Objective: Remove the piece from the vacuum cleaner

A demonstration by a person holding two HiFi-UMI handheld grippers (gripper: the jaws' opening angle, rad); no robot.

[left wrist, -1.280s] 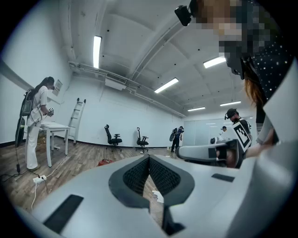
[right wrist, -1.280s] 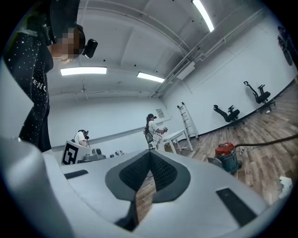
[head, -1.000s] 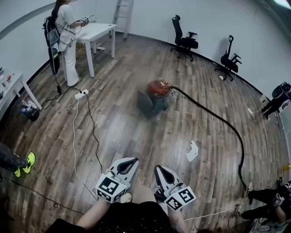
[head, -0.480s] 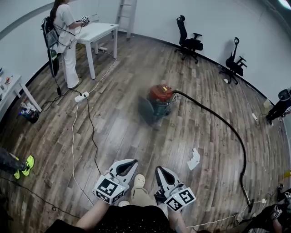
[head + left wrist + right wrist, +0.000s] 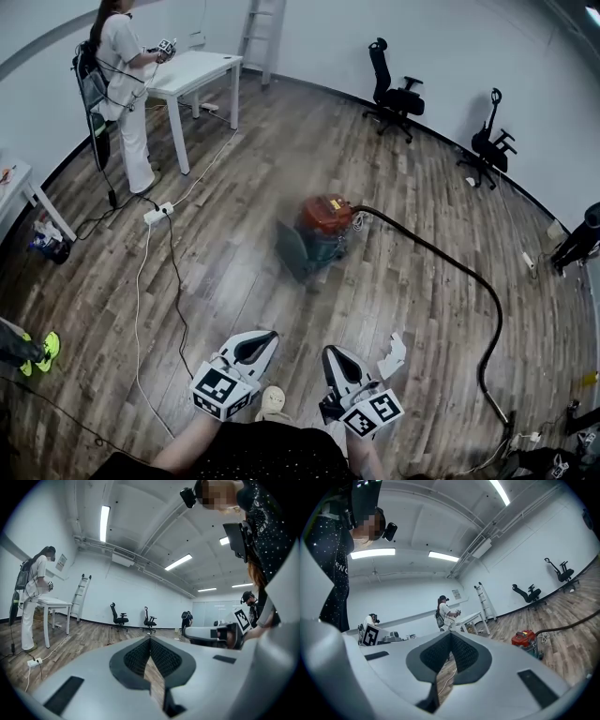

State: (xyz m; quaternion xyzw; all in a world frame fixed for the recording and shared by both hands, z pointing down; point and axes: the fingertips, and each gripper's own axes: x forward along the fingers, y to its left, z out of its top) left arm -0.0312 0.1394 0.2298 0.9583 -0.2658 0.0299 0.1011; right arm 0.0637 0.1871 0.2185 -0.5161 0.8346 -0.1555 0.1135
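Note:
A red-topped canister vacuum cleaner (image 5: 319, 230) stands on the wooden floor well ahead of me, also seen at the right of the right gripper view as the vacuum cleaner (image 5: 526, 639). Its black hose (image 5: 441, 259) runs right and curves down toward the bottom right. My left gripper (image 5: 267, 337) and right gripper (image 5: 330, 354) are held low near my body, both shut and empty, far short of the vacuum. In each gripper view the dark pads (image 5: 150, 656) (image 5: 450, 652) meet at the tips.
A crumpled white paper (image 5: 393, 355) lies just right of my right gripper. White cables and a power strip (image 5: 155, 215) run across the floor at left. A person stands by a white table (image 5: 192, 70) at back left. Two office chairs (image 5: 397, 89) stand by the far wall.
I have moved forward: the vacuum sits lower and nearer in the head view, and the white paper has come close to my right gripper. Both grippers stay shut.

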